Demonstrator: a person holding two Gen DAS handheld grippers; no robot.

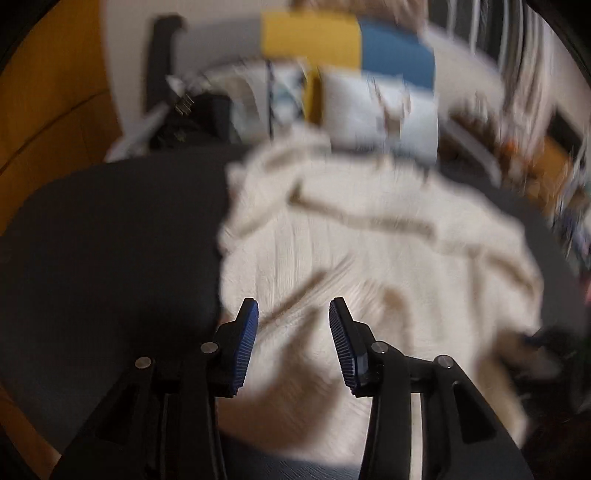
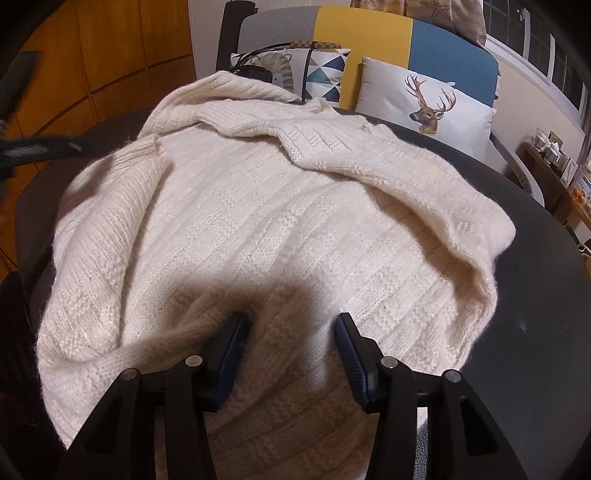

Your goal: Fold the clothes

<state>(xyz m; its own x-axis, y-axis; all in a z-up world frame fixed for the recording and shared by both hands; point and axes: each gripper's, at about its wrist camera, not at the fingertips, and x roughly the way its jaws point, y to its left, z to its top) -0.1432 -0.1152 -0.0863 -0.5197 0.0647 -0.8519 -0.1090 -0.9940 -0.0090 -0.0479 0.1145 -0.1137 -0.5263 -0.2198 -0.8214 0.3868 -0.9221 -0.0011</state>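
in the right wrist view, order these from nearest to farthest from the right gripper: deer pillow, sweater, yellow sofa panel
1. sweater, right at the right gripper, a ridge of knit between its fingers
2. deer pillow, beyond the table's far edge, right
3. yellow sofa panel, behind the pillows, top centre

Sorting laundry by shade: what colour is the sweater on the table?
Cream white sweater, plain knit; clearest in the right wrist view.

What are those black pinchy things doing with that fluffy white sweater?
A person is holding a gripper in each hand to fold a cream knit sweater that lies spread out and still rumpled on a dark table. The right gripper is down at the sweater's near edge, with a bump of knit between its fingers. The left gripper is open over the sweater, holding nothing. Behind the table stands a sofa with a deer cushion.
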